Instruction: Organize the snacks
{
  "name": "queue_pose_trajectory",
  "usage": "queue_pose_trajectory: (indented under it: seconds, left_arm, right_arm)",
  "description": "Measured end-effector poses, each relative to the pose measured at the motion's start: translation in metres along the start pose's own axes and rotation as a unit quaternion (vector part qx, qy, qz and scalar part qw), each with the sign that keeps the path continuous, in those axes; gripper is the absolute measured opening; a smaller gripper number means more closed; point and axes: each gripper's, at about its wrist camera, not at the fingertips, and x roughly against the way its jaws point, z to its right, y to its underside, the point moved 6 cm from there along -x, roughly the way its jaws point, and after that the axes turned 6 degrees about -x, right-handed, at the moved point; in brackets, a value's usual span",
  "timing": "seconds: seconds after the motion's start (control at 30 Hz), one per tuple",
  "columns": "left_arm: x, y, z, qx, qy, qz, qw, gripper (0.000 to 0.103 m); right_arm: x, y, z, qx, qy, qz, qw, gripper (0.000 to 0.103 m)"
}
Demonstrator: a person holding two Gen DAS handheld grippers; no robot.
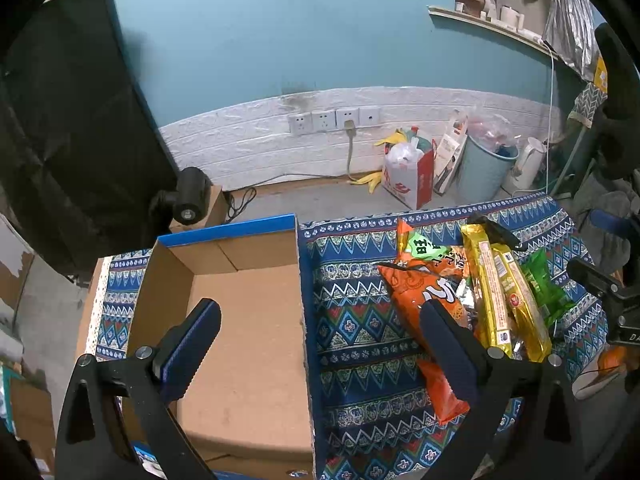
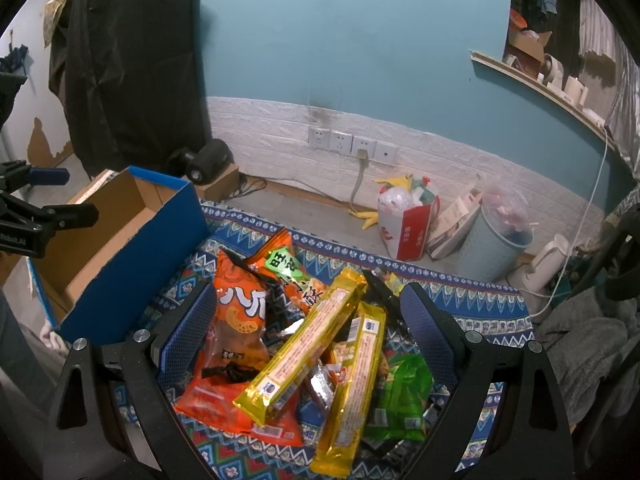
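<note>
Beyond the far edge of the patterned cloth [image 1: 360, 320] I see a teal wall [image 1: 280, 32] with a white brick-textured strip holding four wall sockets [image 1: 334, 120], one with a plug in it. On the floor stand a red-and-white bag [image 1: 412, 176], a pale blue bin [image 1: 484, 172] and a white kettle [image 1: 526, 164]. A black cover [image 1: 72, 120] hangs at left.

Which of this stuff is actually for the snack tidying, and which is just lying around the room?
For the job: orange snack bag, two gold packets, green packet, cardboard box, both open claws.

Just lying about: red paper bag, blue bin, white kettle, wall sockets.
</note>
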Motion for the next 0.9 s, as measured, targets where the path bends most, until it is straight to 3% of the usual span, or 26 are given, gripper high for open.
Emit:
queue_pose_trajectory:
  seconds: [0.9]
  left_arm:
    - [-0.0010,0.0021,0.0017,0.000,0.001,-0.002,1.0000,0.101]
  right_arm:
    - [-0.0009,0.0014,0.0005,0.001,0.000,-0.004,1.000,0.091]
